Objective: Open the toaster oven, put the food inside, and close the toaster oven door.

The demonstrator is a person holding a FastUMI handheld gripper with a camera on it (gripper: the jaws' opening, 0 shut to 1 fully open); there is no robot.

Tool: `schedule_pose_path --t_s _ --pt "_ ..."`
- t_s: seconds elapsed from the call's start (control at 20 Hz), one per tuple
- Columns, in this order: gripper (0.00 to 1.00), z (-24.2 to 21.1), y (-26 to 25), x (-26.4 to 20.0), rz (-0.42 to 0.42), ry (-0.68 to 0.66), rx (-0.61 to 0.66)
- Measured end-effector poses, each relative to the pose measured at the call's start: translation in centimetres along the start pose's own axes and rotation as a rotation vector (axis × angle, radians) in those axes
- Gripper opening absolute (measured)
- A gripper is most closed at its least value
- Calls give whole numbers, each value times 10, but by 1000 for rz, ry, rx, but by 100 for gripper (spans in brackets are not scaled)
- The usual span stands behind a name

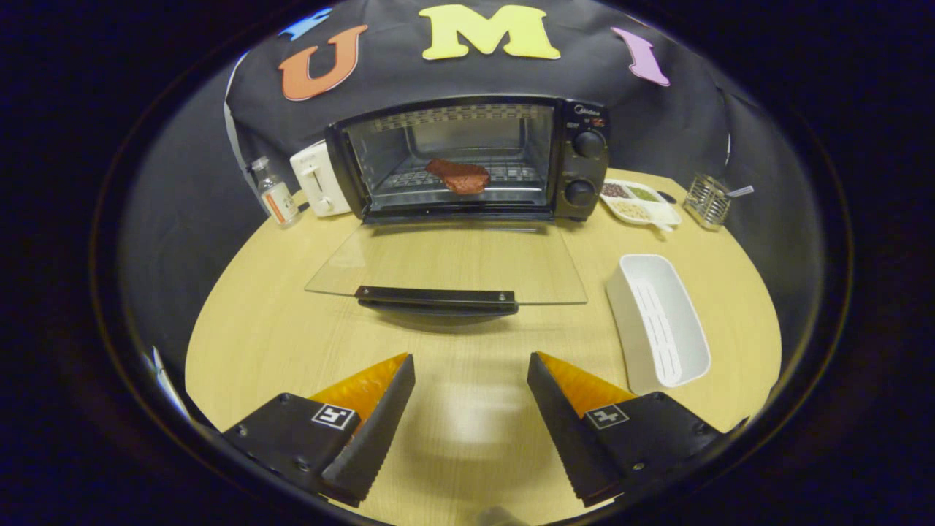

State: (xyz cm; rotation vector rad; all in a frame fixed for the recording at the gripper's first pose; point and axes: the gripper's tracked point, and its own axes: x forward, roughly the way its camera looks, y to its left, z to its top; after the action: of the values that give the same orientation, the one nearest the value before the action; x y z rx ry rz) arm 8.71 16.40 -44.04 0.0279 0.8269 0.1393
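Observation:
A black toaster oven [577, 157] stands at the far side of the round wooden table [256, 321]. Its glass door [453, 263] lies folded down flat toward me, with the dark handle [437, 297] at its near edge. On the rack inside rests a reddish-brown piece of food [459, 176]. My gripper [471, 369] hovers over the table a little short of the door handle. Its fingers are spread wide apart and hold nothing.
An empty white tray [661, 321] lies to the right of the door. Right of the oven are a divided dish [640, 202] of grains and a wire holder [707, 199]. Left of the oven stand a white toaster [318, 177] and a small bottle [275, 193].

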Motion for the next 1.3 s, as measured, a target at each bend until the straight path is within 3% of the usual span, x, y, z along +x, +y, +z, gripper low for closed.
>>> schedule_pose_path --t_s 0.45,0.8,1.3 --pt "99 6 1 40 2 51 -35" --pt "99 17 1 45 4 59 -77" --pt "99 104 5 13 23 -55 -60"
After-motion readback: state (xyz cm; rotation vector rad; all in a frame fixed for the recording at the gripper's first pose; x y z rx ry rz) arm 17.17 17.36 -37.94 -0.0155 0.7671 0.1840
